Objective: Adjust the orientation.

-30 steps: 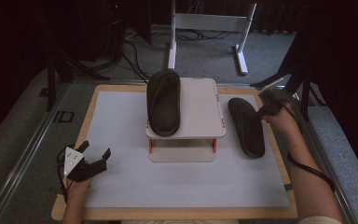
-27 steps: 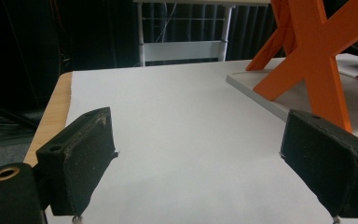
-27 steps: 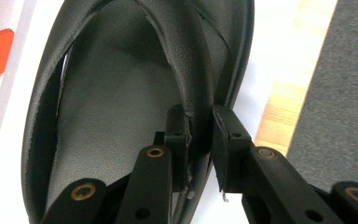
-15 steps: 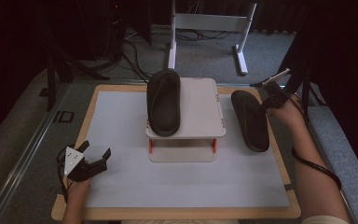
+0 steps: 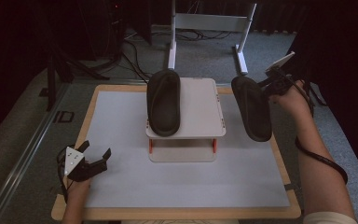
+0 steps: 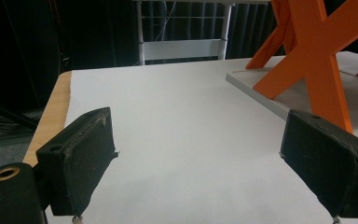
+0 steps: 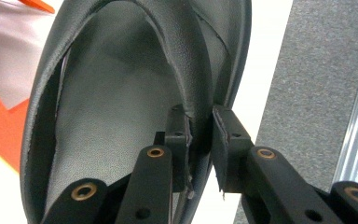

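A black slip-on shoe (image 5: 164,101) lies on top of a small white stand (image 5: 200,107) at the middle of the table. A second black shoe (image 5: 251,108) hangs in the air to the right of the stand, toe towards me. My right gripper (image 5: 265,87) is shut on its heel rim. In the right gripper view the pads pinch the shoe's (image 7: 121,93) upper edge, with my right gripper (image 7: 200,123) just behind the opening. My left gripper (image 5: 95,150) rests open near the table's front left corner. Between my left gripper's (image 6: 200,140) pads is bare white sheet.
The stand has orange crossed legs (image 6: 317,60) on a white base. A white sheet (image 5: 121,121) covers the wooden table board. A white metal frame (image 5: 205,23) and cables stand on the grey floor behind the table.
My right gripper has lifted the second shoe off the table, and it now hangs higher beside the stand. The left gripper has stayed where it was.
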The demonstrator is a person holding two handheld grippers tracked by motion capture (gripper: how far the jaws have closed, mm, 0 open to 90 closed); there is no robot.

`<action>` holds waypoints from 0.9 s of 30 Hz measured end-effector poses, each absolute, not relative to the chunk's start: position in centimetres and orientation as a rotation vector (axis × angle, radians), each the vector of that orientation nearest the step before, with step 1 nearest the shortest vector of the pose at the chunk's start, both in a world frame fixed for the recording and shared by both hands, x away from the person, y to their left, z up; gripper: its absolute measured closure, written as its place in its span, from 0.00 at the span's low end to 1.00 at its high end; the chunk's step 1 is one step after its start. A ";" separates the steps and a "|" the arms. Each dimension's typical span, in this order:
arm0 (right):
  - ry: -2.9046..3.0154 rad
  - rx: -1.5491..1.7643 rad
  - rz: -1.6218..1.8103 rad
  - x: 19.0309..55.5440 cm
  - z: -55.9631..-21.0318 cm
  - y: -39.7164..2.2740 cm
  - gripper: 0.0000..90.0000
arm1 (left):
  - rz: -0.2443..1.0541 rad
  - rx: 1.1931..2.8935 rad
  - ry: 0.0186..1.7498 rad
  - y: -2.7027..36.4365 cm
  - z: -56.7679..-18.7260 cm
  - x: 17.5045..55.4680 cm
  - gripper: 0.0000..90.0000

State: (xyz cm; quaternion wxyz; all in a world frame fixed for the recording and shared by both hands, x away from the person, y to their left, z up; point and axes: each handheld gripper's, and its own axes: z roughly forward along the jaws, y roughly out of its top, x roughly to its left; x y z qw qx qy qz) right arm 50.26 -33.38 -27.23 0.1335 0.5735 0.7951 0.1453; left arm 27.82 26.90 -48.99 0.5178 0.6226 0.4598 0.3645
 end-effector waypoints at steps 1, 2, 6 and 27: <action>2.306 1.660 0.423 50.3 -26.9 -33.2 0.86 | 0.876 1.494 1.103 26.9 -49.0 27.8 0.11; 2.309 1.657 0.424 50.3 -26.6 -32.9 0.86 | 0.876 1.494 1.102 26.9 -49.0 27.8 0.11; 2.311 1.641 0.432 50.3 -25.3 -31.8 0.86 | 0.876 1.495 1.101 26.9 -49.0 27.8 0.11; 2.364 1.568 0.487 50.6 -22.2 -25.2 0.86 | 0.875 1.494 1.098 27.0 -49.0 27.8 0.11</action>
